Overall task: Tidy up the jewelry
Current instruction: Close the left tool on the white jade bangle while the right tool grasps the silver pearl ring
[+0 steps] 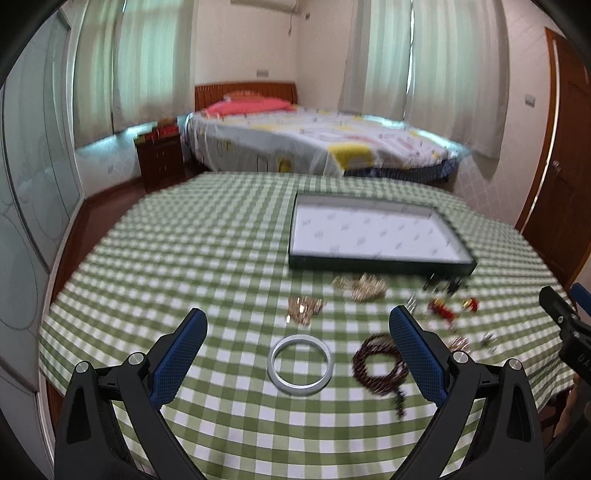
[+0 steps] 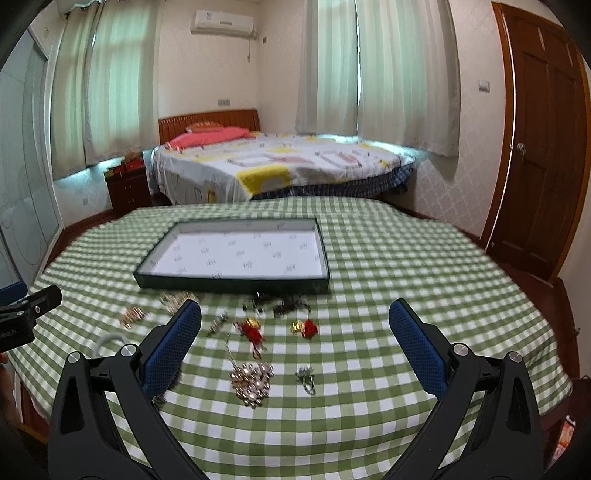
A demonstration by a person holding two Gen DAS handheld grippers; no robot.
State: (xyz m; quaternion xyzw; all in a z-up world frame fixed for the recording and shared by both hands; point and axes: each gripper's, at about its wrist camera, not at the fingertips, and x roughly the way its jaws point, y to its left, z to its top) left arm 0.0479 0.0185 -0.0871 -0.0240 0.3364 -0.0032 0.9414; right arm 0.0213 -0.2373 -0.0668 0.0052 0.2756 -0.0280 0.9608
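Silver, smooth bangle (image 1: 301,364) lies between my left claw (image 1: 297,332) fingers at six o'clock; both claws gape wide, empty, right claw (image 2: 295,325) over beaded cluster (image 2: 251,382) on gingham bench (image 2: 406,295).

Left wrist view low over table's near left, facing the bed, right wrist view low from near right, same heading, both sharing tray (image 1: 380,263) (image 2: 232,285), checked cloth (image 1: 184,240) (image 2: 406,266), bed (image 1: 317,144) (image 2: 280,166)

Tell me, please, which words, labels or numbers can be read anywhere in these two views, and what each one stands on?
None can be read for certain.
Tray lining: repeated grey marks, too blurred.
Air conditioner: a small badge, too small.
Left gripper body, seen at the right wrist view's left edge: white lettering, cut off and blurred.
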